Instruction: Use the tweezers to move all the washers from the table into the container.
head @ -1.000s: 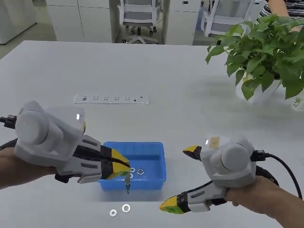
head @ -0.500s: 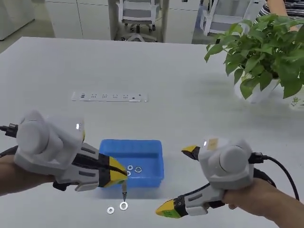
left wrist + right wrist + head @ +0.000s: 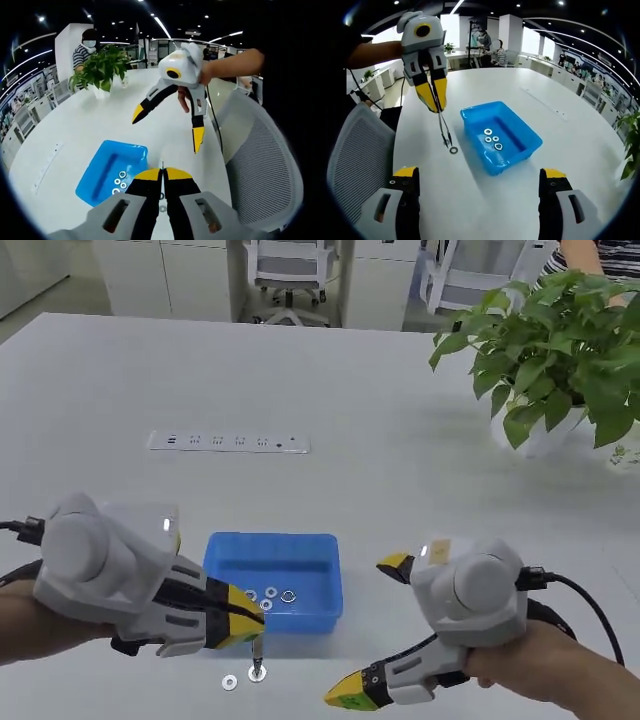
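**Tweezer tips at the near washer**

The left gripper is clamped on the tweezers, whose long axis is pointed steeply down from the jaws toward the near edge of the table. Their tips are set at a washer; contact cannot be confirmed. A 2nd washer is seen just to its left. Both are small, flat, silvery rings, lying just on the near side of the blue container, in which 4 washers are held. The right gripper is held wide open, well apart to the right, so the pick is judged to fall to the left.
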The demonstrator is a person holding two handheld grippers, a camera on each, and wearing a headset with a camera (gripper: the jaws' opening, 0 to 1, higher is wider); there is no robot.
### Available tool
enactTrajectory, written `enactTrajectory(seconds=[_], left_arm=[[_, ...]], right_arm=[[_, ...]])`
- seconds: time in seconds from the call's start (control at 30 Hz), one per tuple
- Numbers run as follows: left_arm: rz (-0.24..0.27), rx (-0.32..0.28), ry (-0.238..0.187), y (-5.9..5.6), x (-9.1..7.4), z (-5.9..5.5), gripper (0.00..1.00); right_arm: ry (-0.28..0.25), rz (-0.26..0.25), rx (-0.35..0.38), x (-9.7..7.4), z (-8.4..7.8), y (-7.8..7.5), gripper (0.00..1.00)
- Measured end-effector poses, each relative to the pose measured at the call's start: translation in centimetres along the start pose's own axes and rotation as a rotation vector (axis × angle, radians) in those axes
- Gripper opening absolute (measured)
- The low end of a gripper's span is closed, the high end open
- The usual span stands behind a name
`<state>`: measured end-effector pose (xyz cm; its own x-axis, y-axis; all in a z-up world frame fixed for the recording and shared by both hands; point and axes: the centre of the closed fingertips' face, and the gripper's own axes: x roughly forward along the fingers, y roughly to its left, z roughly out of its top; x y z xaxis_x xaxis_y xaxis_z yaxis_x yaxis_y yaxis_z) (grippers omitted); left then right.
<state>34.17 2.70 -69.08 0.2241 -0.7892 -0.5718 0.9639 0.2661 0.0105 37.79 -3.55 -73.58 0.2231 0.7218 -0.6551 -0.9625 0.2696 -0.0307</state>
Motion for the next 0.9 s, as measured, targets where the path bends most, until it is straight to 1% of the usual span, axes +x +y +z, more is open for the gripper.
enactTrajectory(seconds=[0.47, 0.77, 0.9], left_arm=[[-0.008, 0.004, 0.014, -0.3, 0.8, -0.8, 0.05], [-0.007, 0.006, 0.013, -0.4, 1.1, -1.2, 0.05], [-0.003, 0.005, 0.004, -0.4, 1.0, -1.1, 0.05]], right_arm=[[0.012, 0.018, -0.005, 0.2, -0.5, 0.6, 1.00], [0.022, 0.039, -0.010, 0.4, -0.8, 1.0, 1.00], [0.024, 0.045, -0.013, 0.5, -0.7, 1.2, 1.00]])
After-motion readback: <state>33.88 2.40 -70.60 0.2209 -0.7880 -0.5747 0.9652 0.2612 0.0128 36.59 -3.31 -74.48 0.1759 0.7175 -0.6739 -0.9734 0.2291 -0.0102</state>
